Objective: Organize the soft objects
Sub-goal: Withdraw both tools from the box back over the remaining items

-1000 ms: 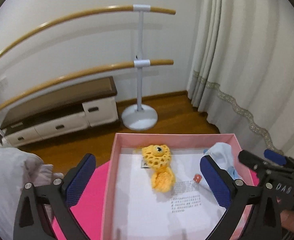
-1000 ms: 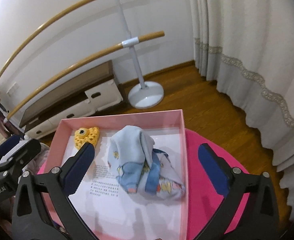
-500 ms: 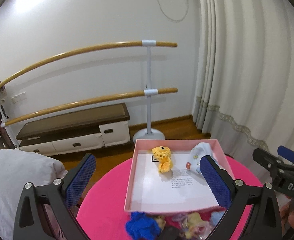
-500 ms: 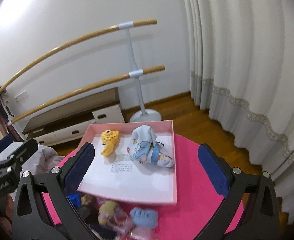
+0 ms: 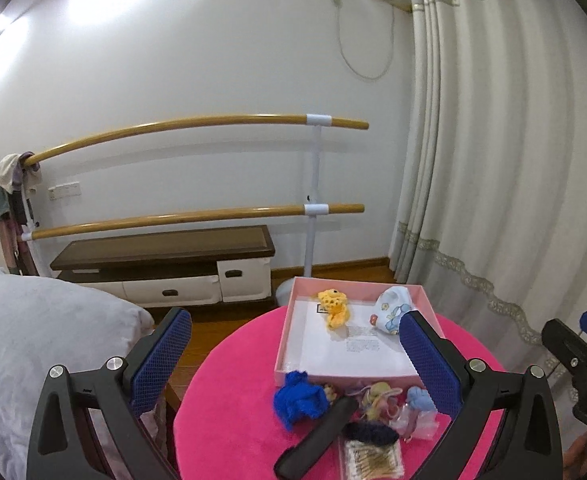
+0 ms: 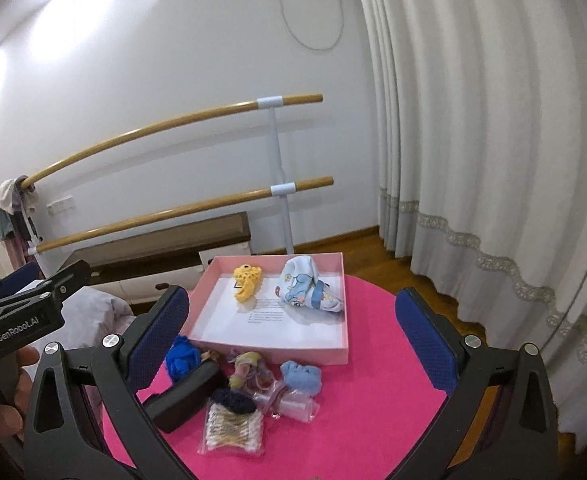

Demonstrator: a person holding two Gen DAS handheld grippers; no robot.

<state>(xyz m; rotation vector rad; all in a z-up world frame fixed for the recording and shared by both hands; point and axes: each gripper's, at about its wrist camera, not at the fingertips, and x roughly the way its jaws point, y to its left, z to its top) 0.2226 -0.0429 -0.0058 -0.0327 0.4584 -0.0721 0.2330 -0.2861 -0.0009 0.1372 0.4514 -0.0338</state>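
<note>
A pink box (image 5: 283,344) (image 6: 273,350) sits at the far side of a round pink table (image 5: 233,412) (image 6: 377,364). Inside it lie a yellow crocheted toy (image 5: 334,307) (image 6: 247,280) and a pale blue printed cloth bundle (image 5: 391,310) (image 6: 307,286). In front of the box lie a blue knitted piece (image 5: 299,398) (image 6: 182,358), a light blue soft piece (image 5: 420,398) (image 6: 302,374), a pastel scrunchie heap (image 5: 377,396) (image 6: 251,368) and a dark navy knitted piece (image 5: 371,434) (image 6: 233,402). My left gripper (image 5: 293,360) and right gripper (image 6: 291,344) are both open, empty, above the near side.
A black case (image 5: 317,442) (image 6: 185,398), a bag of cotton swabs (image 5: 373,460) (image 6: 233,428) and a clear plastic bag (image 6: 289,402) lie by the soft things. Ballet barres (image 5: 197,216), a low cabinet (image 5: 165,268) and curtains (image 5: 505,200) stand behind. A bed (image 5: 33,340) is at the left.
Both grippers have pulled back and up from the box. The heap of loose things in front of the box has come into view. The toy and the cloth stay in the box.
</note>
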